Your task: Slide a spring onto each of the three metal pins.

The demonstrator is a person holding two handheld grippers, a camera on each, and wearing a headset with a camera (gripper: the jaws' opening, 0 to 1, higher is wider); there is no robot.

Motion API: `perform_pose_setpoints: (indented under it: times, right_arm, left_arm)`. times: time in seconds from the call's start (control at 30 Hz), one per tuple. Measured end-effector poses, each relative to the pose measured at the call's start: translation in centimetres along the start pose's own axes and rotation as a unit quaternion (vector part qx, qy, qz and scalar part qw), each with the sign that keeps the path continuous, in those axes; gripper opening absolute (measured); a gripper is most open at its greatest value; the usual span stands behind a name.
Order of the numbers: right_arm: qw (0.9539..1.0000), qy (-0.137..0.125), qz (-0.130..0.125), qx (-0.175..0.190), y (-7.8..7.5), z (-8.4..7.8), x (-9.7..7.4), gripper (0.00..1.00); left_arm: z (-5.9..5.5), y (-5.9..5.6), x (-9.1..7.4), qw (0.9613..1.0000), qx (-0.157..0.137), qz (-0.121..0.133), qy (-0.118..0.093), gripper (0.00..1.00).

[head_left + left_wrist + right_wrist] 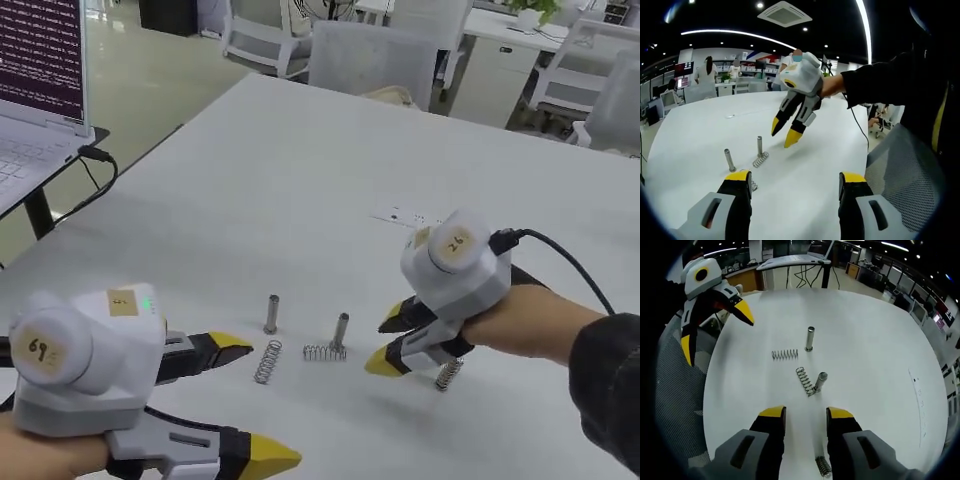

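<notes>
Left gripper [255, 400]: jaws wide, empty, low over table [300, 170] at near edge.
Right gripper [386, 342]: jaws part open, empty, tips angled down toward pins.
Head view: left pin [271, 313] and right pin [341, 331] upright, bare.
Spring A [267, 361]: flat, near left pin.
Spring B [323, 352]: flat, end just beside right pin base.
Spring C [448, 373]: on table under right gripper.

Head view looks down over the table [300, 150]; both gripper views sit low, facing each other, sharing the pins [271, 312].
</notes>
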State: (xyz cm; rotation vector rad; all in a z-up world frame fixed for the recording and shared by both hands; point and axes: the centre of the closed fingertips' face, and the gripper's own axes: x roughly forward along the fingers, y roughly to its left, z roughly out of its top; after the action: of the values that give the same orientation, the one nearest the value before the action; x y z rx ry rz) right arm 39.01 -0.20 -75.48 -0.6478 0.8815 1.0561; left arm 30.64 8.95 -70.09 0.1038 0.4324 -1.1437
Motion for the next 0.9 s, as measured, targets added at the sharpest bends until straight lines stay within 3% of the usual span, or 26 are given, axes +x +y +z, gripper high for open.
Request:
perform_pose_setpoints:
  times: [0.9]
  right_arm:
    - [0.9994,-0.007,0.026,0.023,0.0,0.8,3.7,0.27]
  left_arm:
    - [-1.0,1.1,-1.8,0.9993,-0.019,0.032,0.005,0.67]
